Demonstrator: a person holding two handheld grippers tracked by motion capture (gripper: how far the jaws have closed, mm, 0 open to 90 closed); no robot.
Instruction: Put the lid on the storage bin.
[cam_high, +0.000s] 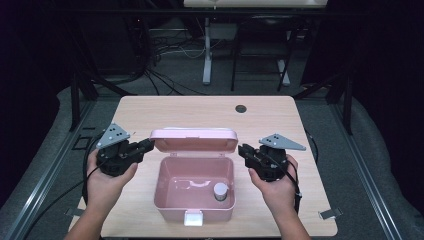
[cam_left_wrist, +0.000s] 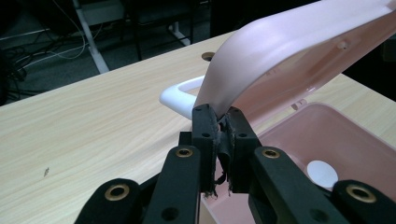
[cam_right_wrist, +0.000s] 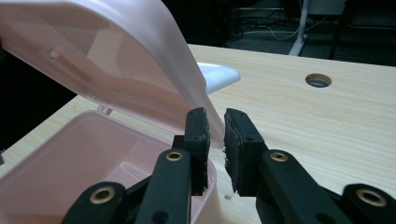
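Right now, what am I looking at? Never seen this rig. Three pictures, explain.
A person at a wooden table holds a two-jaw hand tool in each hand. The high view looks down from above; the other two views ride on the tools, looking along their black jaws. On the table stands an open pink box with a small capped jar inside. The left gripper pinches one end of the raised lid. The right gripper straddles the other end, its jaws slightly apart.

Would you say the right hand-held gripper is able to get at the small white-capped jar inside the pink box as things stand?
Probably yes. The lid stands raised, so the box is open from above, and the jar sits on the side nearest the right hand-held gripper, whose jaws must first clear the lid's edge.
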